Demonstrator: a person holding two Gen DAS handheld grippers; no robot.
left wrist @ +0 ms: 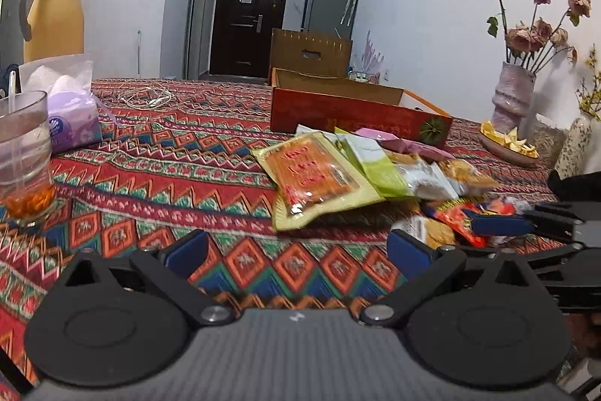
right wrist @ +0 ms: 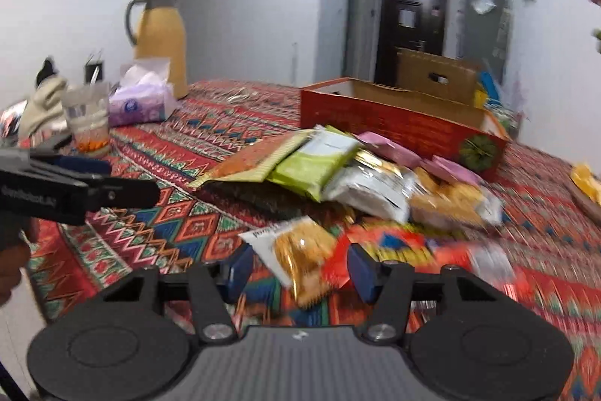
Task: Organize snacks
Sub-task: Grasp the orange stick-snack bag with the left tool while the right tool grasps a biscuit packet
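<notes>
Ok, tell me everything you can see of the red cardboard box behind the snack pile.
The red cardboard box is long, low and open-topped, with plain brown cardboard inside and faint gold print along its red outer wall. A round green-and-gold emblem sits at the wall's right end. It rests flat on the patterned tablecloth, behind the snack packets; the pink ones lie right against its front wall. The visible part of its inside looks empty. Neither claw touches it.

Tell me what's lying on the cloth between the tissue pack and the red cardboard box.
Left wrist view: a coiled white cable lies between the tissue pack and the red box; otherwise only patterned cloth.
</notes>
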